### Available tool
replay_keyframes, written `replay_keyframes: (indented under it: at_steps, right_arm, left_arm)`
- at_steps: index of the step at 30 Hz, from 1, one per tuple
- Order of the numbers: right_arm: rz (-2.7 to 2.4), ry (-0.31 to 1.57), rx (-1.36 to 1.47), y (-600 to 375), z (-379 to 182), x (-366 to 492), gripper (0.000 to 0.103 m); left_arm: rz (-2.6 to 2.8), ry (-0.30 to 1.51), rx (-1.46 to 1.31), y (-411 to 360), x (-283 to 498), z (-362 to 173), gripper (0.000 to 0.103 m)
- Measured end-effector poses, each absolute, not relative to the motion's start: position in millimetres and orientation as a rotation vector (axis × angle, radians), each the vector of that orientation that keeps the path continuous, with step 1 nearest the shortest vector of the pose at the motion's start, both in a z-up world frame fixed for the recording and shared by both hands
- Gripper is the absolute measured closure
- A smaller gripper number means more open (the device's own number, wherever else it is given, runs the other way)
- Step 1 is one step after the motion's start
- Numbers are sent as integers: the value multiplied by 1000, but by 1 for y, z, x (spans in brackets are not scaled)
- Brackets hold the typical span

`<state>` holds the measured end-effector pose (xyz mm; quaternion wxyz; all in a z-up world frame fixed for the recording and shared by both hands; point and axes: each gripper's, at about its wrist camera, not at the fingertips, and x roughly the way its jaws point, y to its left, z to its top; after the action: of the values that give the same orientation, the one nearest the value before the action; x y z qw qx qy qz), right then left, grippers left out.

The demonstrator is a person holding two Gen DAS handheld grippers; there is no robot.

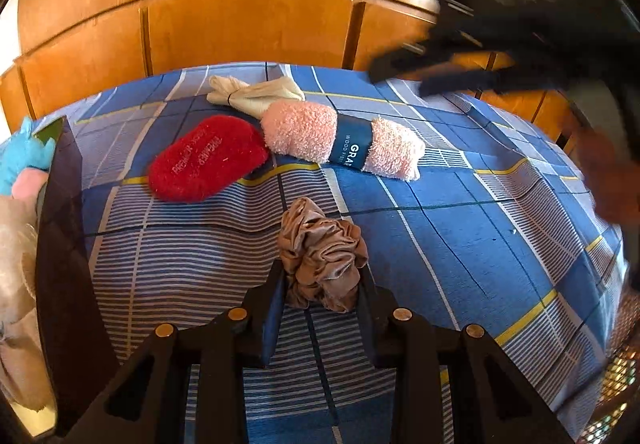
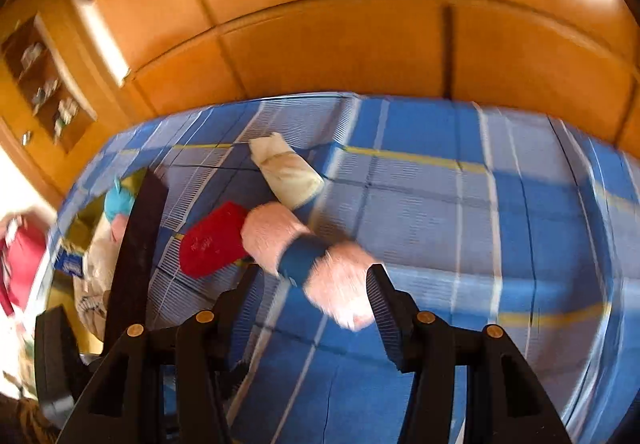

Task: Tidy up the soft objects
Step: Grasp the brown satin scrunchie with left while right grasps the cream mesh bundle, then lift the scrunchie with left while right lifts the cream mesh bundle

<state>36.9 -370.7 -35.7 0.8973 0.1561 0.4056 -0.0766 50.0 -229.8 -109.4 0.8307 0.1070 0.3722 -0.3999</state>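
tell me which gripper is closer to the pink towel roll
Right. The right gripper has its open fingers around the pink towel roll; the left gripper sits nearer the camera, shut on the beige scrunchie.

right claw (image 2: 310,286) open | pink towel roll (image 2: 312,264) between fingers | blue plaid bedsheet (image 2: 440,203) beneath

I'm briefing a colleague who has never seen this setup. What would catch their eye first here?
Probably the bright red fuzzy pad lying on the blue checked bedspread, with the pink rolled towel in its blue paper band just right of it. Closer in, the left hand-held gripper is shut on a crumpled beige scrunchie, while the right hand-held gripper stands open by the towel.
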Motion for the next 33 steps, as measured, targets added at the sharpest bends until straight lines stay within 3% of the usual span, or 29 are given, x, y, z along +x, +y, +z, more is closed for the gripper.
replay_keyframes:
  at_steps: [7, 16, 18, 23, 33]
  right_arm:
    - [-77, 927, 132, -353, -28, 121, 49]
    - [-111, 1074, -21, -346, -74, 221, 49]
    - [-119, 1097, -47, -346, -81, 227, 69]
    - [-156, 1047, -68, -350, -70, 207, 80]
    - [-279, 919, 0, -381, -20, 98, 81]
  left_arm:
    - [-874, 805, 180, -226, 56, -111, 70]
    - [-894, 816, 145, -223, 60, -113, 70]
    - [-895, 817, 141, -223, 61, -113, 70]
    - [-891, 811, 150, -222, 58, -112, 70]
    - [-876, 797, 180, -227, 52, -112, 70]
